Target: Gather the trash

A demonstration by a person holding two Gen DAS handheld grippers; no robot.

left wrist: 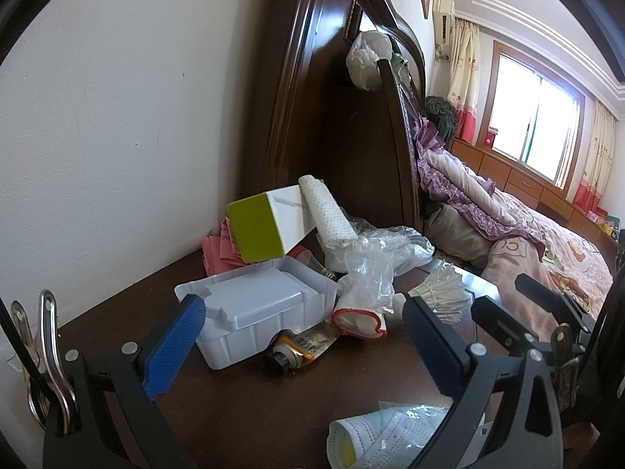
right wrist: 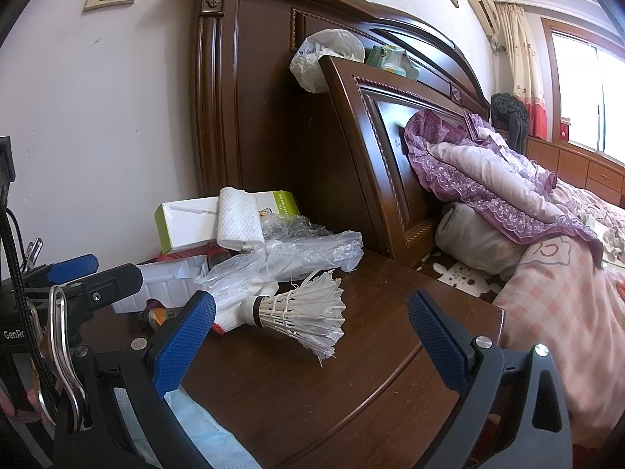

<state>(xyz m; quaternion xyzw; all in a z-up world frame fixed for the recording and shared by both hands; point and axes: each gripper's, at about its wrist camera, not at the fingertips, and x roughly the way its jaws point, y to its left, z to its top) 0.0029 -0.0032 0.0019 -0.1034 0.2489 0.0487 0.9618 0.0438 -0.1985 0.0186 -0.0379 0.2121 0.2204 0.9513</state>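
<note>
A tube (left wrist: 299,346) under the tray (left wrist: 258,312) is being shown only by the left view. Both the left gripper (left wrist: 304,336) and the right gripper (right wrist: 312,328) are being held wide open, empty, with the shuttlecock (right wrist: 300,312) lying at 12 o'clock of the right.

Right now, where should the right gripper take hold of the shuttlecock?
Probably across the white cork base of the shuttlecock, coming from above. It lies on its side on the nightstand; the feather skirt looks frayed and crushable. The right gripper is open.

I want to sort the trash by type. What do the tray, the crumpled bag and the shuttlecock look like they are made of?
The tray looks like thin moulded white plastic, matte, with formed ribs. The crumpled bag is clear plastic film, glossy and creased. The shuttlecock seems to have white feathers, frayed, tied with thread, on a white base, perhaps cork or foam.
</note>
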